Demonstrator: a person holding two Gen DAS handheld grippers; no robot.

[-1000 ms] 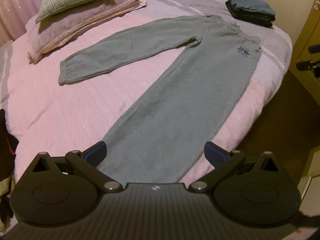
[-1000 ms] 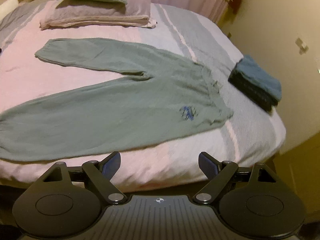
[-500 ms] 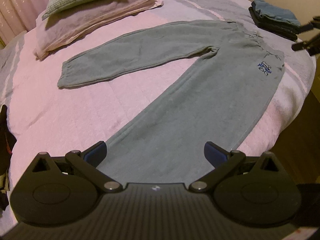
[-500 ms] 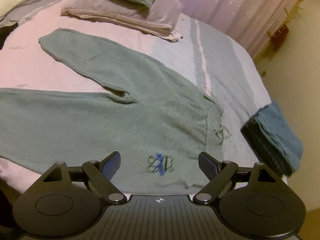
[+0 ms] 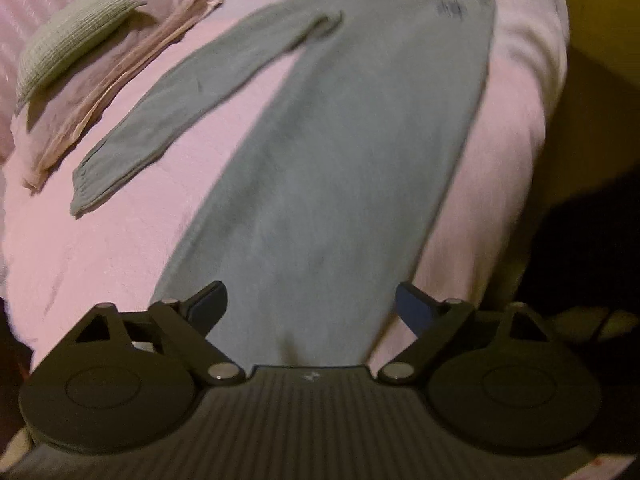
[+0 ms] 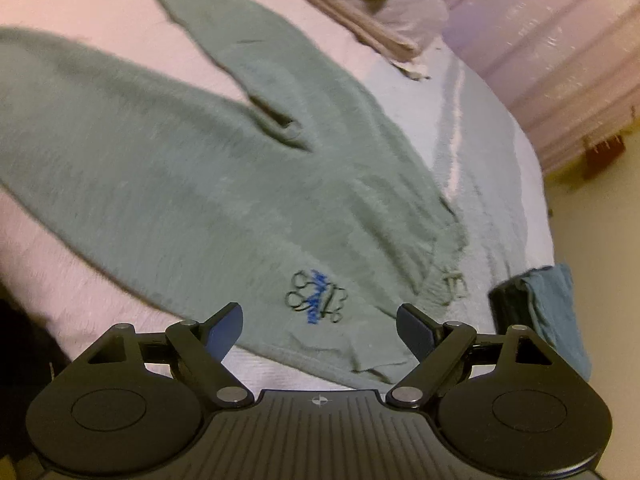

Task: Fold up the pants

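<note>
The pants are a plain grey-green, with a small emblem stitched in black and blue near the waist. The bedspread is pale pink (greyer in a band along its far side). A green-and-white checked pillow tops a mauve one; the folded clothes are blue and black

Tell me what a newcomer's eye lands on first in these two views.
The green-grey pants lie spread flat across the pink bedspread, legs splayed in a V, with a blue and black logo near the waistband. The left gripper is open over the near leg's lower end and the right gripper open by the logo. Pillows are stacked at the head.
</note>
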